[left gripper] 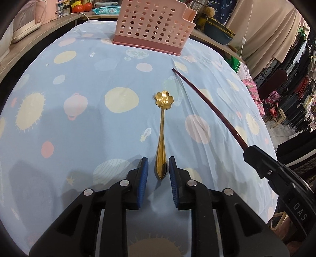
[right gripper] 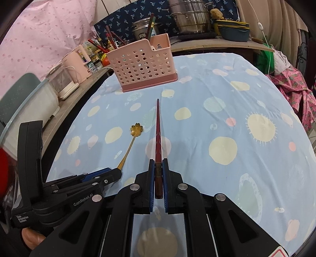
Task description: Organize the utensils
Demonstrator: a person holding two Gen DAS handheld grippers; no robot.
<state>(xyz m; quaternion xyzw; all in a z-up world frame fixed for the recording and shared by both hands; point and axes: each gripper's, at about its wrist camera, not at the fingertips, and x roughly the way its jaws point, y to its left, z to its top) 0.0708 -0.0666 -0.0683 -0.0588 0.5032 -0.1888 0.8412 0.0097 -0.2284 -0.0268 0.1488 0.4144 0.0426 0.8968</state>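
A gold spoon with a flower-shaped bowl (left gripper: 163,126) lies on the blue tablecloth, handle end between the fingers of my left gripper (left gripper: 158,168), which is open around it with gaps on both sides. It also shows in the right wrist view (right gripper: 132,140). My right gripper (right gripper: 158,168) is shut on a dark red chopstick (right gripper: 158,130), which points toward the pink perforated utensil holder (right gripper: 142,65). In the left wrist view the chopstick (left gripper: 207,102) runs from the right gripper (left gripper: 249,151) toward the holder (left gripper: 152,23).
The holder stands at the table's far end and holds some chopsticks (right gripper: 150,25). Behind it are steel pots (right gripper: 187,17), a kettle (right gripper: 63,79) and bottles on a counter. Clothes (left gripper: 296,89) hang to the right. The tablecloth (right gripper: 237,118) covers the table.
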